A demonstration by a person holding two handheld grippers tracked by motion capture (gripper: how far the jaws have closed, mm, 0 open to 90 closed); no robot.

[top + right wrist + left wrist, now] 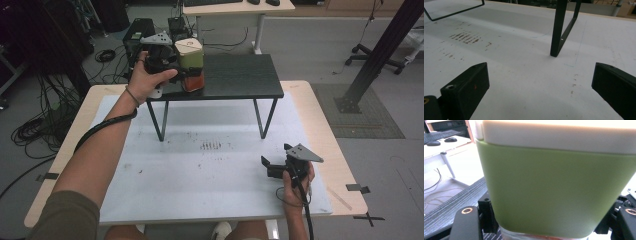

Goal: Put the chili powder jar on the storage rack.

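Left gripper (pixel 186 70) clamped on a green container (pixel 190 59) at the raised shelf (pixel 240 75).

The container stood upright at about eleven o'clock on the table (pixel 210 165), on the left end of the black shelf, its long axis vertical and its cream lid (pixel 188 46) pointing up. An orange band showed at its base. In the left gripper view its green wall (pixel 554 192) sat between the jaws, which pressed it from both sides low down. The right gripper (pixel 272 167) rested at about five o'clock, well apart, its jaws spread wide over bare white surface and holding nothing. The left hand (pixel 147 77) was plainly the nearer, so any lift or shift likely fell to it.
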